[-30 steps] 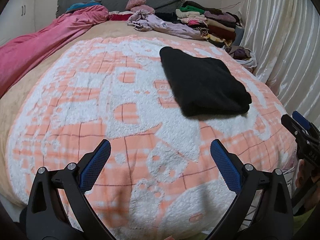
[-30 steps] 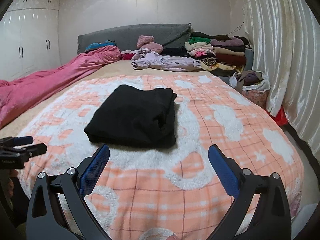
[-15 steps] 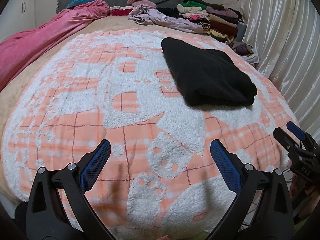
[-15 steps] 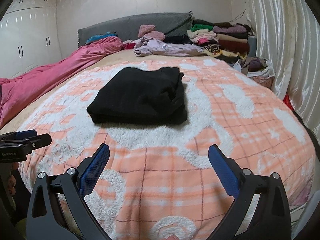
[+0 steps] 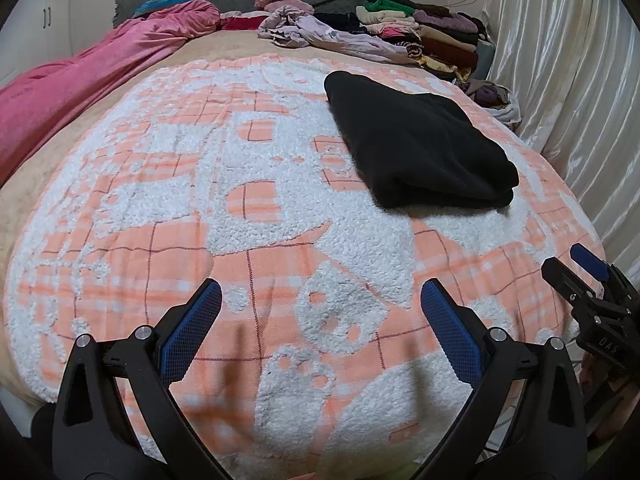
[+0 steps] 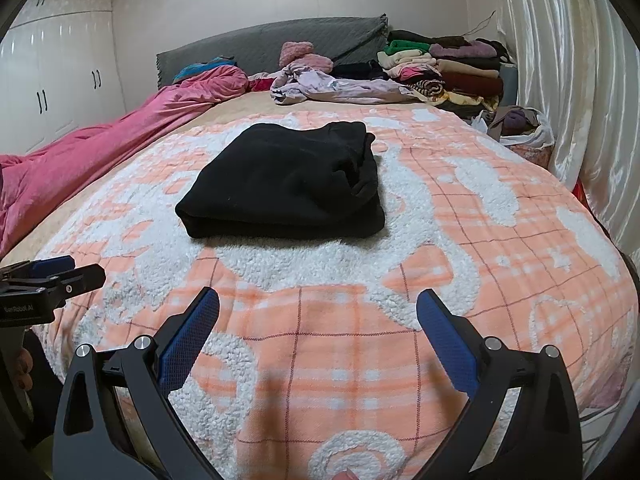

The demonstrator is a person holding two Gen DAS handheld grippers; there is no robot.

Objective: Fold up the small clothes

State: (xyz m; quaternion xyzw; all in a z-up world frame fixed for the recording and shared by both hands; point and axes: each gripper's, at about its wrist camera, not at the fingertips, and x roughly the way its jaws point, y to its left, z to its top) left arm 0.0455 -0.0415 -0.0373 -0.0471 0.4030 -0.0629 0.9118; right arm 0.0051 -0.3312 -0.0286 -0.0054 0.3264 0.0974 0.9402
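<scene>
Folded black fleece garment (image 5: 416, 152) lay flat on the peach-and-white fluffy checked blanket (image 5: 248, 216) covering the bed, well ahead of both tools. I saw my left tool (image 5: 320, 320) with its blue-padded jaws spread wide and nothing between them, low over the blanket's near edge. My right tool (image 6: 318, 322) was likewise spread and empty. Beyond lay a pink quilt (image 6: 100, 152) and a stack of folded clothes (image 6: 444, 68) by the grey headboard (image 6: 280, 40).

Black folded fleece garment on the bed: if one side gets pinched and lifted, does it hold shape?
Probably not. The black folded fleece garment looks soft and thick, so its stacked layers would likely droop and unfold. It is likely light but bulky. On the fuzzy orange-and-white blanket a push would probably bunch it, not slide it.
</scene>
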